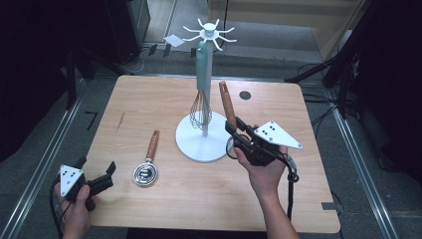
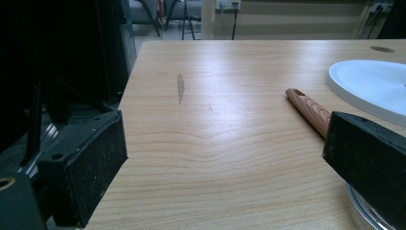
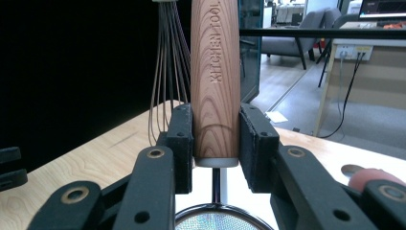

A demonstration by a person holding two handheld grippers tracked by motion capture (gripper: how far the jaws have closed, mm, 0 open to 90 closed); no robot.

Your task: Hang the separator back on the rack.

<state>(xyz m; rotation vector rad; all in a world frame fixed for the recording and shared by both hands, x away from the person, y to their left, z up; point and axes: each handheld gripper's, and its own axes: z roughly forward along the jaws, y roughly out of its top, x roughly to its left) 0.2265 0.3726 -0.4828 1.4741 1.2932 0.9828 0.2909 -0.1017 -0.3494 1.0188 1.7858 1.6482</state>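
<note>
A white utensil stand with hooks at its top rises from mid-table. A whisk with a teal handle hangs from it. My right gripper is just right of the stand's base, shut on the wooden handle of a strainer. In the right gripper view the handle stands upright between the pads, with the mesh bowl below and the whisk wires behind. A second wooden-handled utensil lies left of the stand. My left gripper hovers open at the front left corner; its own view shows that handle ahead.
The stand's round base takes up the table's middle. A dark round hole sits near the far edge and a scratch marks the left side. Dark equipment and stands surround the table; a white paper lies on the floor behind.
</note>
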